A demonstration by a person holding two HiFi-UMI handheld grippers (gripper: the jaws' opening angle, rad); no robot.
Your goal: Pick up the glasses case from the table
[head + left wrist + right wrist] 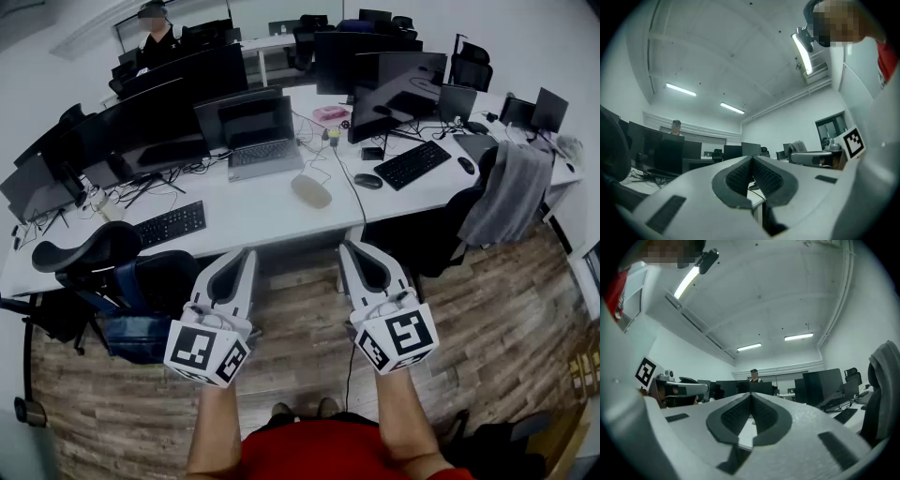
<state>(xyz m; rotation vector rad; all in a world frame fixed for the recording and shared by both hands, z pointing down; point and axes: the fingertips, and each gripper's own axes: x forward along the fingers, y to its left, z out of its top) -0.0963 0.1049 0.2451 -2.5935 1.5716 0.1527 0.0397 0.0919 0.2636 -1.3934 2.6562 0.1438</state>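
The glasses case is a beige oval shell lying on the white table, just right of the laptop and near the table's front edge. My left gripper and right gripper hover side by side over the wooden floor, short of the table edge and pointing at it. The case lies beyond and between their tips. Both are shut with nothing between the pads. In the left gripper view the left gripper shows its jaws meeting at the tip. The right gripper looks the same in its own view. Neither gripper view shows the case.
On the table stand a laptop, a keyboard at the left, a second keyboard with a mouse at the right, and several monitors. A black chair stands left of my grippers. A grey jacket hangs over a chair at the right. A person sits at the back.
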